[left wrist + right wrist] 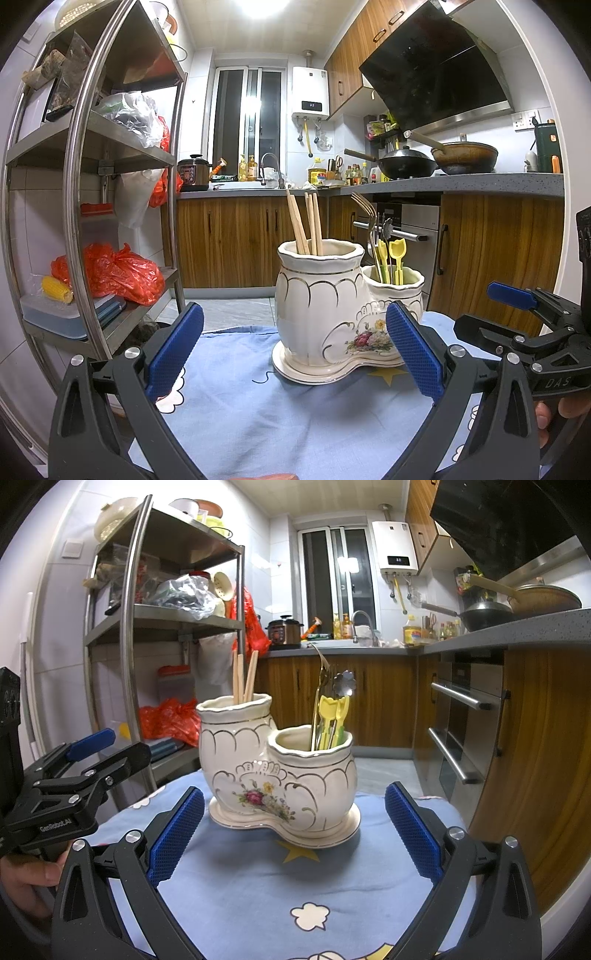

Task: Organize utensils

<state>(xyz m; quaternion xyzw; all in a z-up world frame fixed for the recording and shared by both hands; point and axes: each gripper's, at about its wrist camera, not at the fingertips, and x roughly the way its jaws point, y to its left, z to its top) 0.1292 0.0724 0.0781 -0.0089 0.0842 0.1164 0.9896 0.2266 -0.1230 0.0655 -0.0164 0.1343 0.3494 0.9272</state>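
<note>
1. the table, under a blue cloth (332, 886) with stars and clouds, is bare of loose utensils as far as both views show; its far edge drops off just behind the holder, with the metal shelf rack (85, 184) near on the left and the oven front (461, 731) on the right.
2. the ceramic utensil holder (317, 306) stands upright mid-cloth; open cloth lies between it and both grippers.
3. the left gripper (295, 350) and right gripper (295, 834) hold nothing, jaws wide apart.
4. chopsticks (304, 225) lean in the taller pot; metal fork (364, 210), flower-ended piece and yellow picks (393, 258) stand in the lower one; sorting looks finished, judging by this.
</note>
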